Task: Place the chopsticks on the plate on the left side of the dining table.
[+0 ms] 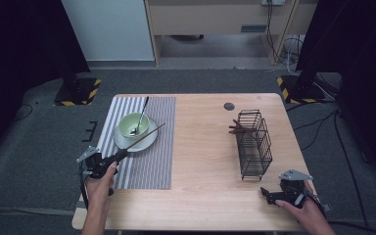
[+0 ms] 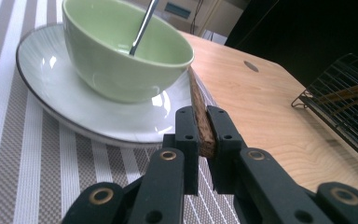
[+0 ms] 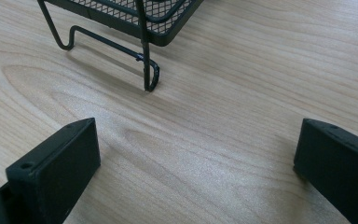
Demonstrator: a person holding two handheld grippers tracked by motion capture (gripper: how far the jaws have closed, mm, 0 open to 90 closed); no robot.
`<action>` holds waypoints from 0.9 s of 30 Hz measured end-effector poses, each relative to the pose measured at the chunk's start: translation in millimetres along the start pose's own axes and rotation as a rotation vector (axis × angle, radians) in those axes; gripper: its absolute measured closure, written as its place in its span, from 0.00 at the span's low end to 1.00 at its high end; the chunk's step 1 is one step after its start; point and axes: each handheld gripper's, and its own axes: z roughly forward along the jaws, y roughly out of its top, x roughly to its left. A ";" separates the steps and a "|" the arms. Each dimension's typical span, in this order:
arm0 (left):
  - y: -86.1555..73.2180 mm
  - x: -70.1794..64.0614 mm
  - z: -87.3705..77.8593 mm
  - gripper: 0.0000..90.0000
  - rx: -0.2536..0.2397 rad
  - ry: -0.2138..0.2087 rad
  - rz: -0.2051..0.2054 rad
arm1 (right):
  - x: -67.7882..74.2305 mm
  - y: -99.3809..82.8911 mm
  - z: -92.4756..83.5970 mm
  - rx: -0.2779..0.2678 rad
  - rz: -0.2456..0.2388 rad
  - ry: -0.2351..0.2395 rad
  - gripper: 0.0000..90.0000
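Left gripper [image 2: 201, 128] clamped a brown chopstick [image 1: 144, 137] slanting over the plate [image 1: 149, 142] beside the bowl [image 1: 133, 125]; right gripper [image 3: 196, 163], fingers wide, rested near the wire basket [image 1: 254, 144]. Likely next: laying it down level.

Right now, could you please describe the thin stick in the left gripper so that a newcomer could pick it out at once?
Start at the striped placemat on the table's left half, where a green bowl stands on a white plate. A slim brown chopstick slants across that plate, its near end clamped in the left gripper. Unlike the silver spoon standing in the bowl, it is wooden, dark and straight.
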 end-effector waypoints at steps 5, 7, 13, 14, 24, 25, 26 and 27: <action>-4.6 5.8 1.7 0.92 0.045 -0.002 -0.023 | 0.1 -0.3 -0.2 0.000 -0.001 0.001 0.00; -5.5 6.9 2.2 0.92 0.061 -0.005 -0.022 | 0.1 -0.3 -0.3 0.000 -0.001 0.001 0.00; -8.9 11.5 5.7 0.92 0.125 -0.004 -0.026 | 0.1 -0.4 -0.3 0.000 -0.001 0.001 0.00; -9.3 12.4 6.0 0.92 0.132 -0.003 -0.027 | 0.1 -0.4 -0.4 0.000 -0.001 0.001 0.00; -11.7 13.4 9.3 0.92 0.181 -0.003 -0.015 | -0.2 -0.5 -0.5 0.001 -0.005 0.002 0.00; -12.0 13.6 9.4 0.92 0.183 -0.005 -0.017 | -0.1 -0.6 -0.6 0.001 -0.005 0.002 0.00; -12.3 13.9 9.6 0.92 0.185 -0.006 -0.018 | -0.2 -0.6 -0.7 0.002 -0.005 0.003 0.00; -12.4 14.1 9.7 0.92 0.190 -0.009 -0.019 | -0.3 -0.7 -0.7 0.002 -0.006 0.003 0.00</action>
